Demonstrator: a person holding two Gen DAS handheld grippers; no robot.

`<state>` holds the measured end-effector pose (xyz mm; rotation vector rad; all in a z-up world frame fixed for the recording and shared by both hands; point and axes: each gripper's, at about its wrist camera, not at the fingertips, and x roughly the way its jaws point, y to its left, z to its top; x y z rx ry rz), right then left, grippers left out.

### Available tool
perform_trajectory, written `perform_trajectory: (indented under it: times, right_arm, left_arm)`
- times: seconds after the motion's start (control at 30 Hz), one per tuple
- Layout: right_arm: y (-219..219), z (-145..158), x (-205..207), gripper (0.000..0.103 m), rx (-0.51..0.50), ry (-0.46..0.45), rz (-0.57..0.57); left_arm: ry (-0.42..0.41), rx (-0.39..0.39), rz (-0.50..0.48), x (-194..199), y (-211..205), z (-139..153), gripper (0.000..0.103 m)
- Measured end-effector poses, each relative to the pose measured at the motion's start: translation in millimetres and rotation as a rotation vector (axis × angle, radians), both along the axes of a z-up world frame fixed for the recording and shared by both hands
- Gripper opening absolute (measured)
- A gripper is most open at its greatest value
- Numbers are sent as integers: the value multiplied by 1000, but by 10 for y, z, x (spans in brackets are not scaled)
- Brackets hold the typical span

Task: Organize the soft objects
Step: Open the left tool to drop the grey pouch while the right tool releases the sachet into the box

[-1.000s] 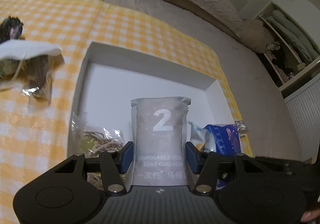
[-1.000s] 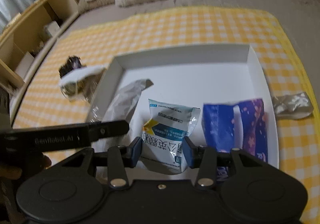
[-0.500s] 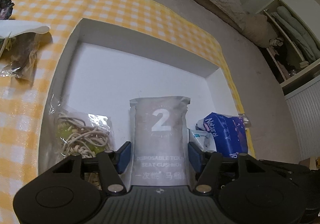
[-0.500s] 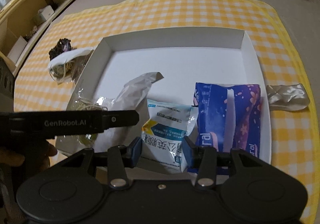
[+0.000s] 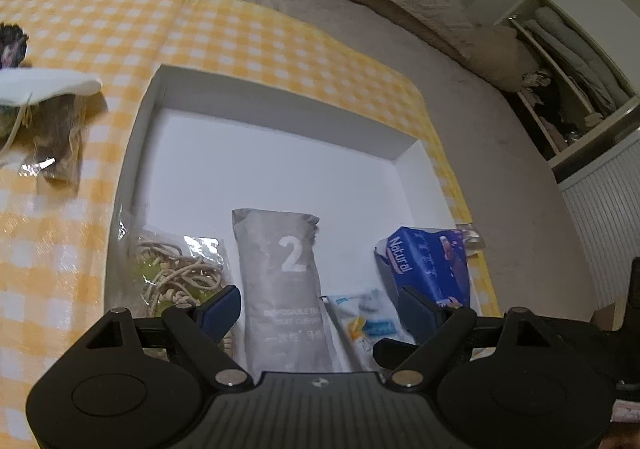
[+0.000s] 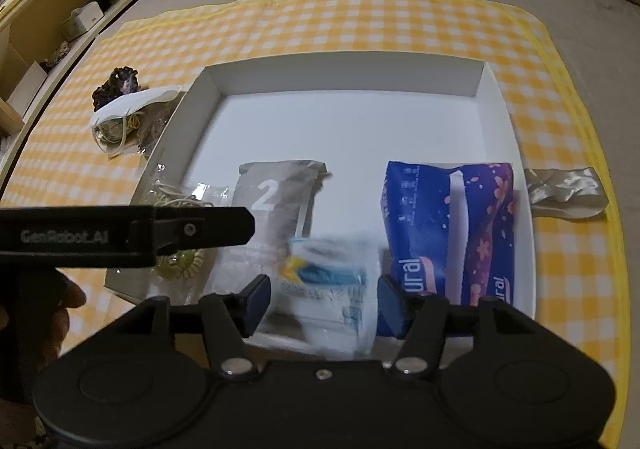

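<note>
A large white "2" stands on the grey matte pouch (image 5: 280,281), with "SEAT CUSHION" only faintly legible below it; "Natural" runs along the blue-and-purple floral tissue pack (image 5: 428,269); "GenRobot.AI" is printed on the black left gripper body (image 6: 120,235) in the right wrist view.

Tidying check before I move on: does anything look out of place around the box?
Yes. A crumpled silver packet lies on the cloth just outside the box's right wall, and a white mask sits on a small heap left of it. The other packs lie inside.
</note>
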<state>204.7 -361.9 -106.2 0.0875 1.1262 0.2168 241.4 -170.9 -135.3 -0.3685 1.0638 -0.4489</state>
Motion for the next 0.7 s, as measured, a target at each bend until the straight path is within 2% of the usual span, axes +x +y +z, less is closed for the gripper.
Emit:
perform_trajectory:
  times: [0.7]
  right_arm:
    - [52,409,-273,64,-35,-122,-26]
  left_arm:
    - [-112,67,-33,-291,300,372,87]
